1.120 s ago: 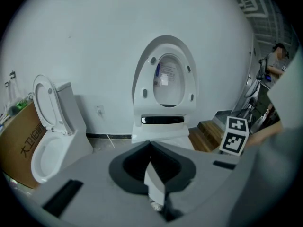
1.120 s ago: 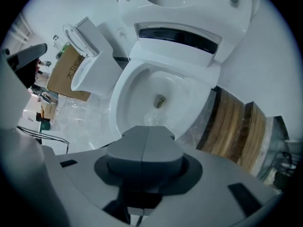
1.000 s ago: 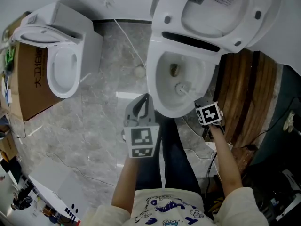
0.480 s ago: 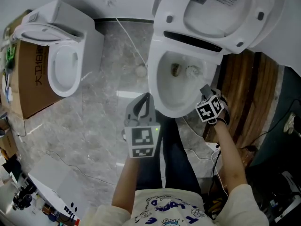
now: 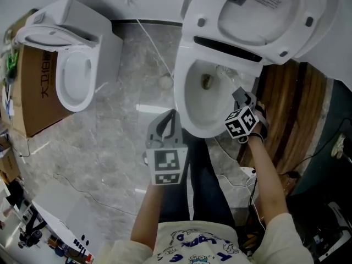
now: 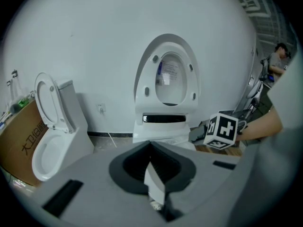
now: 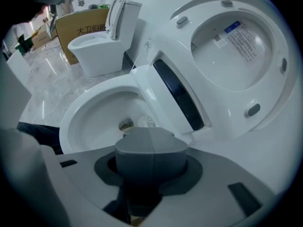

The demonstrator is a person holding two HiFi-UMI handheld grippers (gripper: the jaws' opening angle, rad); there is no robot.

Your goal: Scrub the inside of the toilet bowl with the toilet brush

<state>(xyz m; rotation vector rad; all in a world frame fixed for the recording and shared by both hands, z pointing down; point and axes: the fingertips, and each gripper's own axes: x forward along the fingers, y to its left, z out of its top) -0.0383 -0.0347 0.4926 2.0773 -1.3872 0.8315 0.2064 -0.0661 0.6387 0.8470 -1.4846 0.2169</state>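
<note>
The white toilet bowl (image 5: 190, 117) stands open with its lid (image 5: 258, 15) raised. My right gripper (image 5: 238, 96) reaches over the bowl's right rim, shut on the toilet brush, whose handle is hidden by the jaws. The white brush head (image 5: 223, 72) lies at the back of the bowl, right of the drain (image 5: 206, 81). In the right gripper view the brush head (image 7: 147, 121) sits beside the drain (image 7: 126, 125), just beyond my right gripper (image 7: 149, 143). My left gripper (image 5: 169, 117) hangs in front of the bowl, shut and empty. Its jaws meet with nothing between them in the left gripper view (image 6: 151, 167).
A second white toilet (image 5: 74, 76) stands at the left, with a cardboard box (image 5: 36, 92) beside it. A wooden panel (image 5: 286, 109) lies right of the bowl. A white cord and a small round object (image 5: 164, 82) lie on the marble floor. Cables trail at the lower right.
My right gripper has pushed forward and up, and the brush head has slid from the middle of the bowl to its back wall. The left gripper has stayed still.
</note>
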